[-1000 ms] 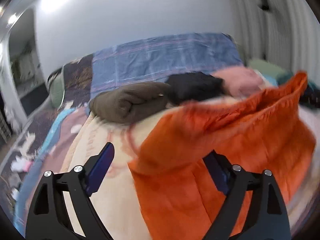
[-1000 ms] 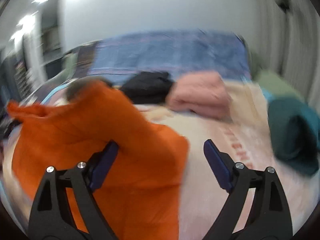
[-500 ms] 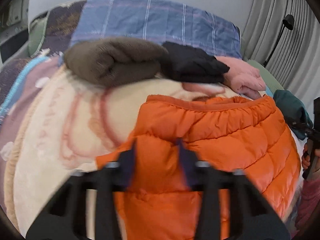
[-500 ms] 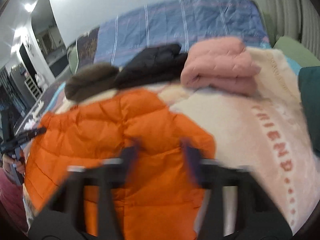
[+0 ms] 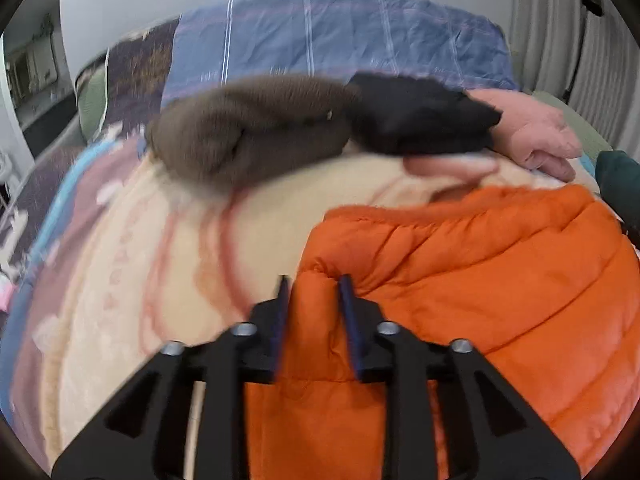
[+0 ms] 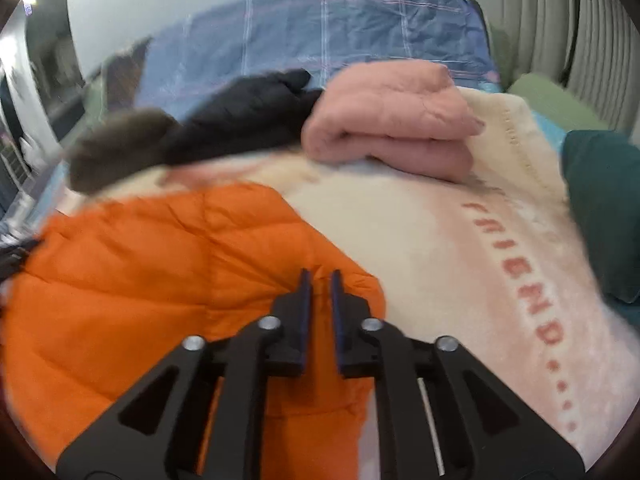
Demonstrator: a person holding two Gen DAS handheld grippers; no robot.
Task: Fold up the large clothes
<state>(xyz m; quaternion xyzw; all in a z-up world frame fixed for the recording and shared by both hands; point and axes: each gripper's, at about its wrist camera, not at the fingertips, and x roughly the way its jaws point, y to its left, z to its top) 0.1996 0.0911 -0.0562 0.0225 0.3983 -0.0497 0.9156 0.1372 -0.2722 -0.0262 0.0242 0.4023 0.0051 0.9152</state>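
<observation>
An orange puffer jacket (image 5: pixel 472 280) lies spread on a cream blanket (image 5: pixel 168 264) on the bed; it also shows in the right wrist view (image 6: pixel 152 264). My left gripper (image 5: pixel 314 284) is shut on a fold of the jacket at its left edge. My right gripper (image 6: pixel 319 278) is shut on the jacket's right edge, with orange fabric pinched between the blue pads.
Folded clothes sit in a row at the back: a brown one (image 5: pixel 248 132), a black one (image 5: pixel 420 116) and a pink one (image 6: pixel 392 128). A dark green garment (image 6: pixel 604 204) lies at the right. A blue checked pillow (image 5: pixel 332 40) leans behind them.
Both grippers went from wide open to shut on the jacket's edges. The jacket dropped from being held up in the air to lying spread on the blanket.
</observation>
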